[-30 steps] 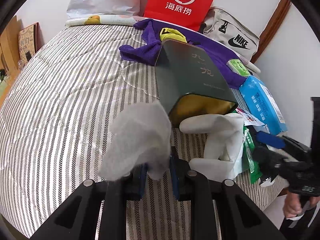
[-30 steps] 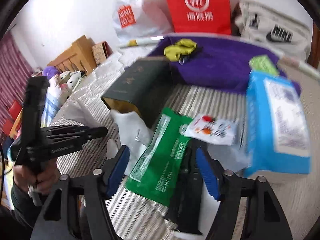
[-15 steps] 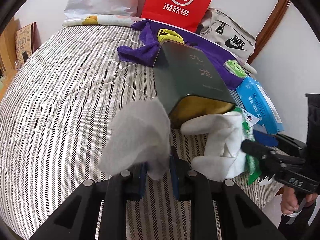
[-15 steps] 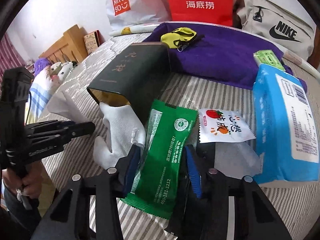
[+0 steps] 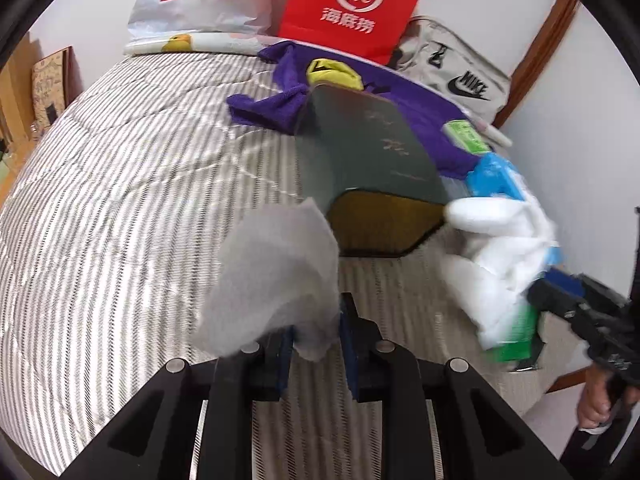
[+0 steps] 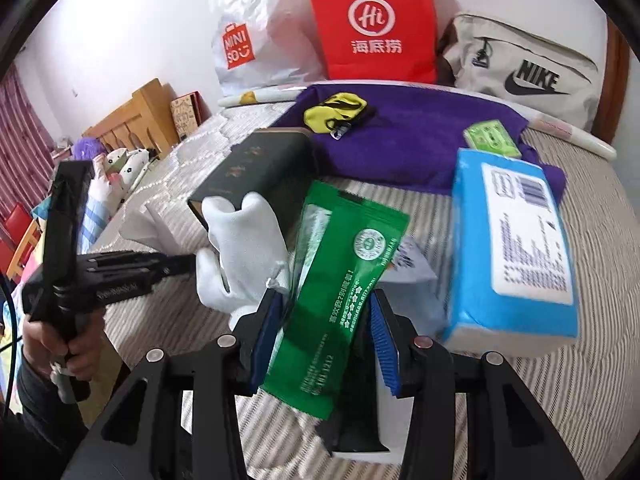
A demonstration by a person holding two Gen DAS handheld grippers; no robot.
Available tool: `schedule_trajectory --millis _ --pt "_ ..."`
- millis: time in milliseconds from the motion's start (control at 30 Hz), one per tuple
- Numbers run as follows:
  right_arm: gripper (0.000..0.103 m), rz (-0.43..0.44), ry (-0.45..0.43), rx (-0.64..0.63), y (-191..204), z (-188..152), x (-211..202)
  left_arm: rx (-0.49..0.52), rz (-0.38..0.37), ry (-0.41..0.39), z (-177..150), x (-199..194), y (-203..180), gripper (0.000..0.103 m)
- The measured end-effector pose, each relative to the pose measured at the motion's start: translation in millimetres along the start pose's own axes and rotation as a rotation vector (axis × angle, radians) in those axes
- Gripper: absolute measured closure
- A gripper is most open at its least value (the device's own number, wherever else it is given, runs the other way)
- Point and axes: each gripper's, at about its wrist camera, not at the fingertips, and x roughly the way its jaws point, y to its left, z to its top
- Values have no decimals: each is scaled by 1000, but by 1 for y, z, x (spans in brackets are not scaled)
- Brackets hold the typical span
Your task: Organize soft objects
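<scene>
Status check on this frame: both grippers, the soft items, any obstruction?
Left gripper shut on grey cloth. Right gripper shut on green packet and white glove. Dark box open-ended, directly ahead.

A bed (image 5: 120,200) with a grey-and-white striped cover fills both views. On it, a dark green box (image 6: 260,168) lies at centre, a purple towel (image 6: 420,136) above it, a blue tissue pack (image 6: 516,240) at right, and bags (image 6: 372,24) stand along the top edge.

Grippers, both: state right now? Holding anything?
Left gripper: shut on the grey cloth.
Right gripper: shut on the green packet, white glove caught alongside.
</scene>
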Motion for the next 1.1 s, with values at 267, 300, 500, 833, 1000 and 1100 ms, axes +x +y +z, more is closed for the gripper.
schedule_trajectory --millis 267,300,500,833,1000,1100 --pt "62 10 21 61 -19 -11 4 44 -3 -20 1 -11 -24 83" --pt "62 17 19 64 -19 -11 3 44 1 -19 1 -11 -24 83" --pt "61 4 10 15 -7 -11 1 21 4 -35 0 -22 -21 83" --pt "86 15 -1 47 -16 -17 6 46 -37 -52 2 -35 -33 83" --pt "93 51 -32 67 -19 -17 -2 52 -37 -37 -1 -31 -34 83" --pt "94 73 -55 93 -23 -16 -12 48 -34 -31 -2 -29 -33 83"
